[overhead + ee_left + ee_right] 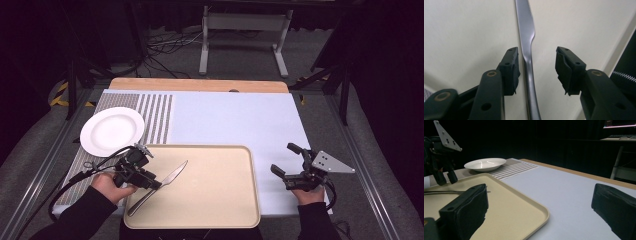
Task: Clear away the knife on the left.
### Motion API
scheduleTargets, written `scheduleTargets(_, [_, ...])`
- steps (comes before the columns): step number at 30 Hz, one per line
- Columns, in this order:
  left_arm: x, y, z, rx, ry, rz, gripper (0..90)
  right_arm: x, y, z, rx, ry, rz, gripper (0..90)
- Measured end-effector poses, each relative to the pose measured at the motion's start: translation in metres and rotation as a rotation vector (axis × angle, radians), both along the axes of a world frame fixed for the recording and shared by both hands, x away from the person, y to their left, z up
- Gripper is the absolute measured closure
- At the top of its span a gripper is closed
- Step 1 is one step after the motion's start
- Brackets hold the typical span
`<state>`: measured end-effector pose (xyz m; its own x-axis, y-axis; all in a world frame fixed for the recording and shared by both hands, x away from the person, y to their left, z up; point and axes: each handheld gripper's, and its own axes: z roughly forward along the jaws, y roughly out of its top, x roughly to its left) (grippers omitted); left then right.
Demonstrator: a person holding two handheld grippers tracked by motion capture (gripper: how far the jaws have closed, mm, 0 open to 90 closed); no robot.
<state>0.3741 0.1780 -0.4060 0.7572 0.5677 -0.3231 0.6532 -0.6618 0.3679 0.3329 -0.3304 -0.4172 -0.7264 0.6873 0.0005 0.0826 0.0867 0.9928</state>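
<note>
The knife (529, 62) is seen lying flat on the beige tray (220, 200), near the tray's left edge, between the parted jaws of the left claw (536, 72); neither pad is pressed on it, so it is judged released rather than gripped. The right claw (290, 165) is held open and empty near the bench's right edge. The white plate (112, 131) is left untouched at the left edge. The bench (235, 120) is covered in pale blue sheeting; the room behind is dark.
</note>
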Motion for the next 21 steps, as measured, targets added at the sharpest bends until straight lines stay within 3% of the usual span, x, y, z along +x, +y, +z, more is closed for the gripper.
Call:
scheduleTargets(5, [-0.001, 0.0, 0.009, -0.101, -0.118, -0.004, 47.8, 0.0, 0.0, 0.0, 0.0, -0.001, 0.0, 1.5])
scheduleTargets(8, [-0.003, -0.004, 0.011, -0.129, -0.222, -0.041, 50.1, 0.0, 0.001, 0.0, -0.001, 0.005, 0.0, 1.5])
scheduleTargets(10, [-0.005, -0.008, 0.011, -0.137, -0.262, -0.056, 55.0, 0.0, 0.001, 0.0, -0.003, 0.002, 0.0, 1.5])
scheduleTargets(15, [0.0, -0.012, 0.008, -0.152, -0.236, -0.046, 80.4, 0.0, 0.001, 0.0, -0.002, -0.001, 0.003, 1.5])
scheduleTargets(19, [0.001, -0.019, 0.002, -0.193, -0.23, -0.068, 89.7, 0.0, 0.001, -0.001, -0.001, 0.005, 0.001, 1.5])
scheduleTargets(21, [0.002, -0.023, -0.001, -0.183, -0.229, -0.068, 90.0, 0.001, 0.002, -0.001, -0.004, 0.003, 0.003, 1.5])
